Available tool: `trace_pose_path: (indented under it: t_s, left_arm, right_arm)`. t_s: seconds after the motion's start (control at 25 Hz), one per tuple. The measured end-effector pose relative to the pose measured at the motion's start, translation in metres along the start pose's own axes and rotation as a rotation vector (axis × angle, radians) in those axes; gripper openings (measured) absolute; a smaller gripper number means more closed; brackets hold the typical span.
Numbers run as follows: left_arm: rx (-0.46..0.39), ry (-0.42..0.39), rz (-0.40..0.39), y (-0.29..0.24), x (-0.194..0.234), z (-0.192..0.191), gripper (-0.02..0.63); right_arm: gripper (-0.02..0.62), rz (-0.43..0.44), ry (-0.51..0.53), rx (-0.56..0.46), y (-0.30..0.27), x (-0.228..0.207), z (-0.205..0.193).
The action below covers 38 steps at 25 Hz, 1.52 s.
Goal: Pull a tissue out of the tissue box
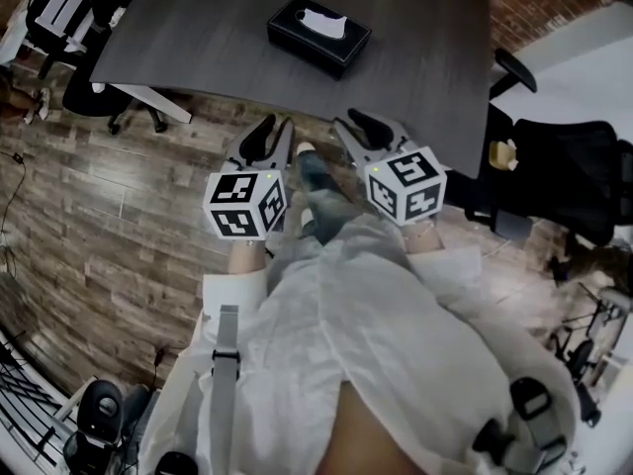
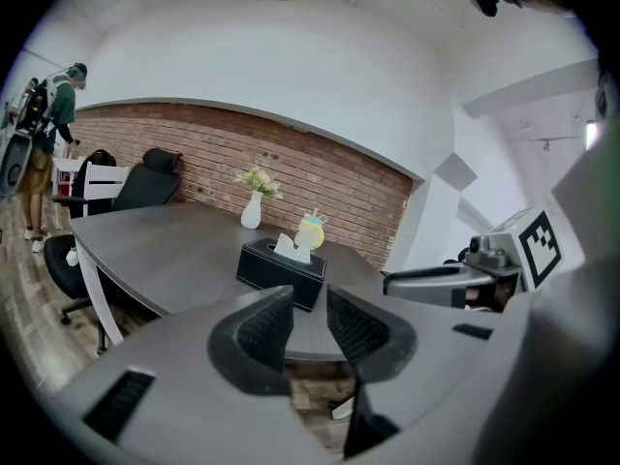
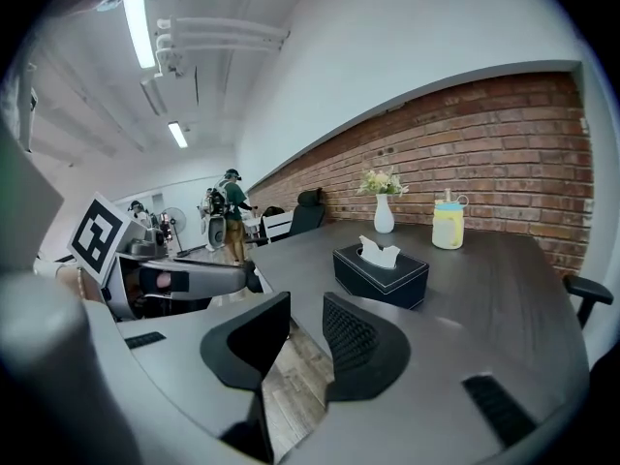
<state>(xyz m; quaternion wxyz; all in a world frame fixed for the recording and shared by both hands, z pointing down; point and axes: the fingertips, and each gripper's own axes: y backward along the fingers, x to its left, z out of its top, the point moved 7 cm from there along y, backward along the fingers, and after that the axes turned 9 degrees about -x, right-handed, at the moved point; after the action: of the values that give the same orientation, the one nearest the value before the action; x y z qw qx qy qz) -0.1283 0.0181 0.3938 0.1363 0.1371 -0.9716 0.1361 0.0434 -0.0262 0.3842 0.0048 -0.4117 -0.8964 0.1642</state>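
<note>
the black tissue box (image 1: pixel 318 35) sits on the dark grey table (image 1: pixel 198 28), with a white tissue (image 1: pixel 323 22) poking up through its top slot. both grippers hang well short of the box on its near side, out past the table's edge and over the wood floor (image 1: pixel 119 236). the left gripper (image 1: pixel 275 129) points toward the box, its fingers (image 2: pixel 257 332) apart with nothing between them. the right gripper (image 1: pixel 350 122), also aimed at the box, has its fingers (image 3: pixel 360 342) parted and empty too (each gripper view shows a clear gap). beyond the box stand a white vase of flowers (image 2: pixel 253 201) and a yellow cup (image 2: pixel 310 231). right of the box, off the table, is a black office chair (image 1: pixel 569 181).
</note>
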Motion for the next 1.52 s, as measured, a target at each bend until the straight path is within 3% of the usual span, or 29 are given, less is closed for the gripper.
trace_pose_path:
  t_s: [0.24,0.52,0.76,1.04,1.52]
  left_arm:
    - [0.006,0.014,0.039,-0.013,0.032,0.012,0.092]
    - [0.020,0.017,0.063,-0.069,0.056,0.036,0.092]
    - [-0.036,0.002,0.108,-0.107,0.082,0.059,0.092]
    - [0.000,-0.039,0.094,-0.150,0.084,0.076,0.092]
    - [0.058,-0.045,0.009,-0.185,0.083,0.075,0.092]
  right_arm:
    - [0.089,0.029,0.000,-0.006,-0.044,-0.014,0.012]
    - [0.089,0.063,0.018,-0.024,-0.099,-0.051,0.043]
    - [0.089,0.140,0.028,-0.019,-0.143,-0.068,0.059]
    - [0.089,0.181,0.033,-0.030,-0.160,-0.092,0.072]
    - [0.089,0.091,0.020,0.000,-0.164,-0.124,0.065]
